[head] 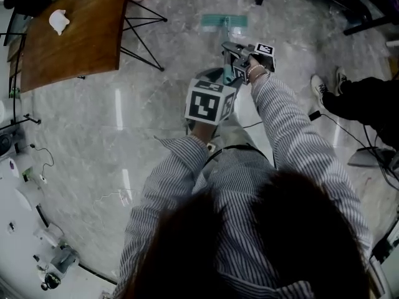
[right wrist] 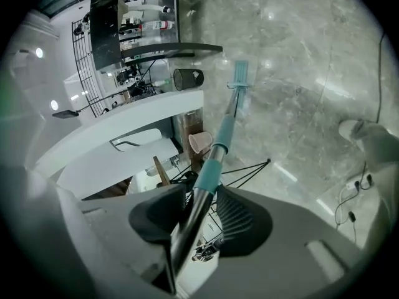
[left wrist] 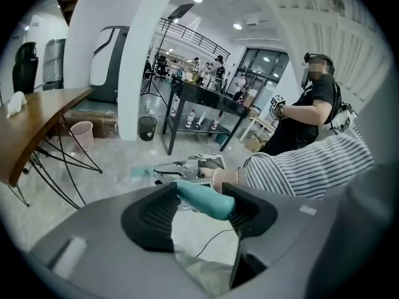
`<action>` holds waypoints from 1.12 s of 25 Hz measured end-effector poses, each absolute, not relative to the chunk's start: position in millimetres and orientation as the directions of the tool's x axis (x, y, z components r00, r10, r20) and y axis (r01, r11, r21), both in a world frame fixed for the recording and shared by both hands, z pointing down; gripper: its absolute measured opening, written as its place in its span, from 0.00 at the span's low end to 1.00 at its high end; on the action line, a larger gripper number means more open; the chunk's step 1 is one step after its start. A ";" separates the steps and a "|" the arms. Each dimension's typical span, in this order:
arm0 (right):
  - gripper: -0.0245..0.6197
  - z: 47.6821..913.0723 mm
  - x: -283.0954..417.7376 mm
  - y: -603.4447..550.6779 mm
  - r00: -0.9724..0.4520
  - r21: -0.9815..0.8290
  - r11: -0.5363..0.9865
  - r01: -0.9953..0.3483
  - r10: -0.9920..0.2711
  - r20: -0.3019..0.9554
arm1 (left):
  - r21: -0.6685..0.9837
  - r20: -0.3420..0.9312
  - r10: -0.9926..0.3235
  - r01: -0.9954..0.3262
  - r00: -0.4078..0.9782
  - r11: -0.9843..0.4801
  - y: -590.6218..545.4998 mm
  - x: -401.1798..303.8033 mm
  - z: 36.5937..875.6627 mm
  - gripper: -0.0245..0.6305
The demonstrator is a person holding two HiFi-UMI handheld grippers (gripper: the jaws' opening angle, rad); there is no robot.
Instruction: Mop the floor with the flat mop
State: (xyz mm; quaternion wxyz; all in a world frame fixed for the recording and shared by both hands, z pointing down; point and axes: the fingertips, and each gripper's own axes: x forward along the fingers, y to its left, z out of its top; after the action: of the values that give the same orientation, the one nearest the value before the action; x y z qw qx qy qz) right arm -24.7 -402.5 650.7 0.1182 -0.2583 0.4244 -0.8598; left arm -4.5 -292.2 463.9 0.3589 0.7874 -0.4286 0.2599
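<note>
Close in against my body, the left gripper [left wrist: 202, 207] is clamped on the teal top end [left wrist: 201, 198] of the flat mop's handle, with both pads pressing its sides. A little further down, the right gripper [right wrist: 198, 212] is closed round the shaft [right wrist: 215, 151] just below a second teal sleeve. The pole runs out between its jaws at a slant toward the floor. At the far end, the mop head [head: 223, 22] lies flat on the grey marble floor [head: 112, 136], well ahead of me.

I judge the step in hand to be a stroke across that open stretch. To do it well, I would keep the top grip as the pivot and let the lower grip do the steering. I would press down enough that the pad stays flat and does not tip onto an edge, and overlap each pass.

To the left of the mop head stand the black wire legs [head: 143, 39] of a wooden table [head: 81, 36], which carries a crumpled white cloth [head: 59, 21]. A wide sweep that way would likely snag them. To the right, another person's shoes [head: 321, 87] rest on the floor, and a cable [head: 341, 131] trails from beside them. I would stop short of both. Furthest off, a pink bin [left wrist: 81, 134] and a black bin [left wrist: 147, 128] stand by a white column.
</note>
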 end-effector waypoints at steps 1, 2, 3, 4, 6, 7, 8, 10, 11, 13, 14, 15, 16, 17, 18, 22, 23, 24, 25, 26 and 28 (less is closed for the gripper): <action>0.26 650.6 -26.6 -412.2 -0.843 -0.792 -0.610 -0.014 -0.419 0.338 | 0.338 0.720 -0.490 -0.865 0.492 -0.371 -301.9 -6.7 464.3 0.39; 0.26 650.6 -28.4 -419.5 -0.848 -0.793 -0.610 -0.011 -0.415 0.331 | 0.334 0.723 -0.490 -0.868 0.486 -0.369 -309.6 -8.8 465.1 0.39; 0.26 650.8 -30.3 -424.6 -0.852 -0.793 -0.610 -0.008 -0.410 0.324 | 0.330 0.725 -0.491 -0.870 0.483 -0.367 -315.5 -10.7 465.9 0.39; 0.26 651.0 -32.3 -428.7 -0.856 -0.793 -0.610 -0.004 -0.408 0.318 | 0.328 0.726 -0.492 -0.871 0.480 -0.367 -320.2 -12.6 466.6 0.39; 0.26 651.8 -35.7 -434.2 -0.859 -0.792 -0.611 0.004 -0.407 0.310 | 0.324 0.731 -0.489 -0.873 0.476 -0.366 -325.7 -16.0 468.4 0.39; 0.26 652.6 -36.9 -435.1 -0.861 -0.791 -0.612 0.006 -0.405 0.307 | 0.321 0.735 -0.487 -0.874 0.473 -0.364 -326.6 -17.2 470.1 0.39; 0.26 653.6 -37.9 -435.0 -0.863 -0.790 -0.613 0.006 -0.402 0.306 | 0.318 0.739 -0.484 -0.877 0.468 -0.361 -326.4 -18.1 472.1 0.39; 0.26 656.1 -39.0 -432.0 -0.865 -0.788 -0.616 0.003 -0.396 0.306 | 0.310 0.751 -0.478 -0.882 0.456 -0.356 -323.0 -19.5 476.4 0.39; 0.26 657.4 -39.2 -429.4 -0.866 -0.786 -0.618 0.002 -0.394 0.308 | 0.306 0.756 -0.473 -0.884 0.452 -0.354 -320.1 -19.7 478.6 0.39; 0.26 660.1 -39.4 -423.5 -0.866 -0.782 -0.624 0.000 -0.392 0.312 | 0.300 0.767 -0.461 -0.884 0.447 -0.358 -313.2 -20.0 483.1 0.39; 0.26 661.7 -39.4 -420.6 -0.864 -0.778 -0.628 0.001 -0.393 0.315 | 0.295 0.772 -0.454 -0.884 0.444 -0.363 -309.5 -20.0 485.5 0.39; 0.25 663.7 -39.0 -417.5 -0.862 -0.775 -0.632 0.002 -0.394 0.319 | 0.285 0.779 -0.448 -0.884 0.439 -0.371 -305.7 -19.8 488.0 0.39; 0.25 665.7 -38.1 -413.8 -0.859 -0.772 -0.636 0.003 -0.396 0.323 | 0.273 0.785 -0.442 -0.883 0.434 -0.382 -301.6 -19.0 490.7 0.39; 0.25 667.8 -36.9 -409.7 -0.857 -0.769 -0.639 0.004 -0.399 0.327 | 0.261 0.791 -0.436 -0.882 0.428 -0.392 -297.0 -18.0 493.7 0.39; 0.25 669.7 -35.9 -405.4 -0.855 -0.768 -0.640 0.007 -0.402 0.328 | 0.253 0.797 -0.431 -0.881 0.424 -0.400 -291.9 -16.9 496.7 0.38; 0.24 675.6 -35.1 -387.3 -0.847 -0.772 -0.635 0.029 -0.426 0.319 | 0.246 0.795 -0.443 -0.888 0.415 -0.389 -272.0 -16.8 503.7 0.37; 0.24 676.2 -35.0 -381.3 -0.846 -0.773 -0.634 0.029 -0.427 0.319 | 0.248 0.791 -0.451 -0.890 0.414 -0.382 -266.1 -17.1 504.4 0.37; 0.24 676.7 -34.8 -374.5 -0.847 -0.773 -0.634 0.026 -0.425 0.319 | 0.250 0.787 -0.458 -0.892 0.414 -0.377 -259.3 -17.1 505.2 0.37; 0.24 677.4 -34.7 -366.9 -0.849 -0.774 -0.633 0.023 -0.421 0.319 | 0.251 0.784 -0.463 -0.893 0.414 -0.374 -251.5 -17.0 505.9 0.37; 0.24 678.0 -34.9 -358.2 -0.850 -0.775 -0.632 0.021 -0.419 0.319 | 0.251 0.782 -0.466 -0.894 0.413 -0.372 -242.6 -17.2 506.7 0.37; 0.24 678.6 -36.4 -337.3 -0.850 -0.776 -0.630 0.024 -0.422 0.316 | 0.249 0.780 -0.470 -0.895 0.412 -0.371 -221.2 -19.3 508.0 0.37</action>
State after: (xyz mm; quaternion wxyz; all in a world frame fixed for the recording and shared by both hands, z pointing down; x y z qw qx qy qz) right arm -36.4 -337.3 678.6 0.1281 -0.2419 0.4106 -0.8698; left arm -19.3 -221.2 508.0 0.3419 0.7674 -0.4447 0.3104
